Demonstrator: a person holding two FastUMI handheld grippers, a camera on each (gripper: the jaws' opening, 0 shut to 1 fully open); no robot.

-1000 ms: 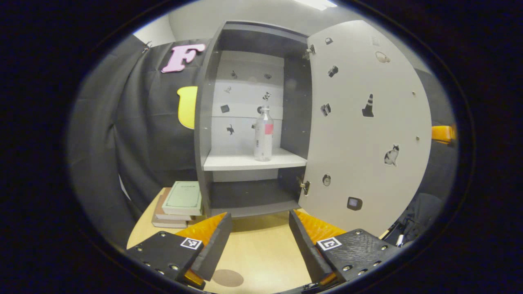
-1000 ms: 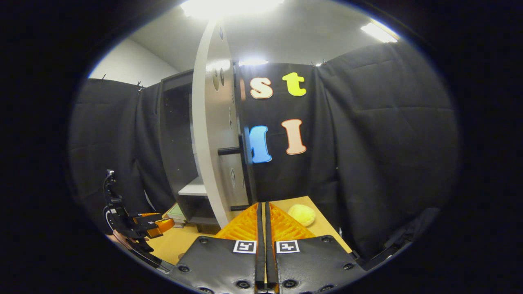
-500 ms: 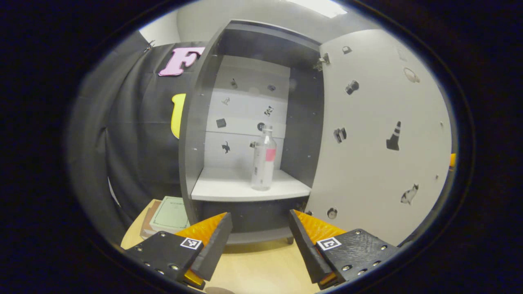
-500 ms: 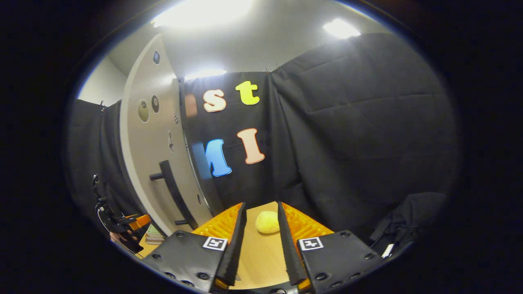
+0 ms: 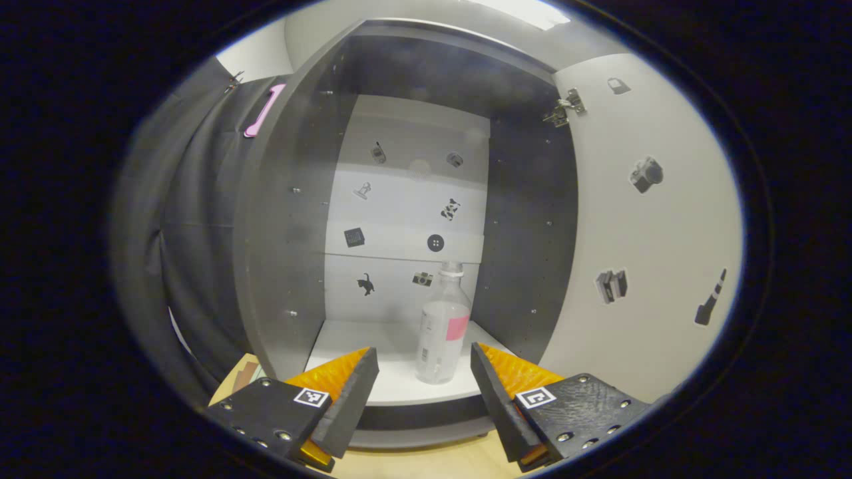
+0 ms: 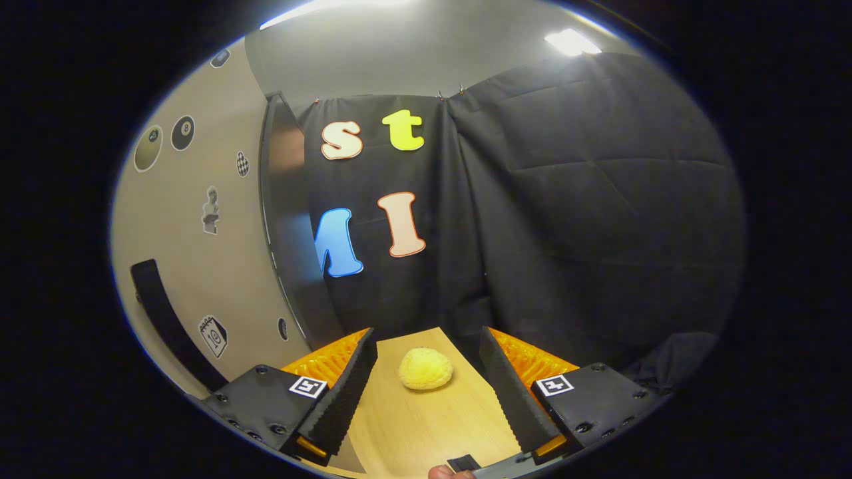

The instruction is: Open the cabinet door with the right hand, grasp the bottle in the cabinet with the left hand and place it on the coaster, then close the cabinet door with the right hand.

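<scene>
A clear plastic bottle (image 5: 441,326) with a pink label stands upright on the white shelf (image 5: 393,389) of the grey cabinet (image 5: 279,233). The cabinet door (image 5: 639,233) is swung open to the right. My left gripper (image 5: 423,369) is open just in front of the shelf edge, and the bottle stands a little beyond the gap between its fingers. In the right gripper view the door's outer face (image 6: 193,253) with its dark bar handle (image 6: 166,319) lies at the left. My right gripper (image 6: 426,372) is open, off the handle, over the wooden table (image 6: 426,426).
A yellow round sponge-like ball (image 6: 426,369) lies on the table ahead of the right gripper. A corner of a book stack (image 5: 243,376) shows left of the cabinet base. Black cloth walls close in behind and to the sides.
My left gripper has moved forward and up toward the shelf, so the bottle looms larger between its fingers. My right gripper opened wider and swung away from the door handle.
</scene>
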